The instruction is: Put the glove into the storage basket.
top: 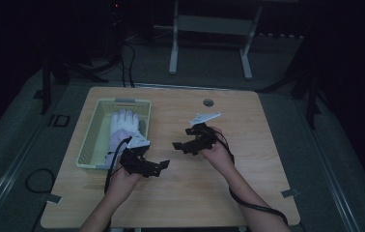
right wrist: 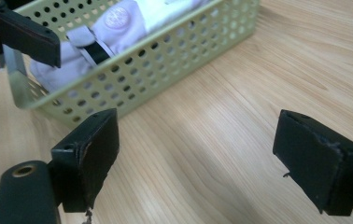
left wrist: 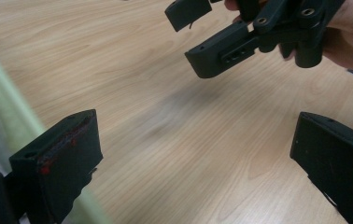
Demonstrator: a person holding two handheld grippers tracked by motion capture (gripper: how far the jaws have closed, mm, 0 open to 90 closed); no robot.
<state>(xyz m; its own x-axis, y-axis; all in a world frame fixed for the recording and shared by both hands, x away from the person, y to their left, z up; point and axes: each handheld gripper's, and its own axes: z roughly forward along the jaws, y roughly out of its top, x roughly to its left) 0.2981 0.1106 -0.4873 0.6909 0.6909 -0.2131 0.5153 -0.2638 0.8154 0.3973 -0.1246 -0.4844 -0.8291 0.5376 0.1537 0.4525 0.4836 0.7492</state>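
— So, how are the jaws standing?

— Both pairs are gaping wide and gripping nothing. The left gripper (top: pixel 163 165) is hovering over bare wood just beside the near right corner of the basket (top: pixel 90 139), jaws pointing toward the middle of the table (top: pixel 248 193). The right gripper (top: pixel 176 145) is facing it from close by, its jaws aimed back toward the basket.

— And the glove?

— The white glove (top: pixel 122 126) is lying inside the basket, fingers toward the far end, cuff toward the person. In the right gripper view it is showing through the perforated wall (right wrist: pixel 165 60), with a dark strap at the cuff.

— What would doing this step well look like?

— Judging by the layout, the glove is the thing being worked on. The left gripper is sitting nearest, so I would be lifting it over the rim rather than nudging the wall, keeping the jaws wide until they are straddling a fold of fabric.

— Any risk?

— Soft cloth is likely slipping from a shallow pinch, and the light basket could be sliding.
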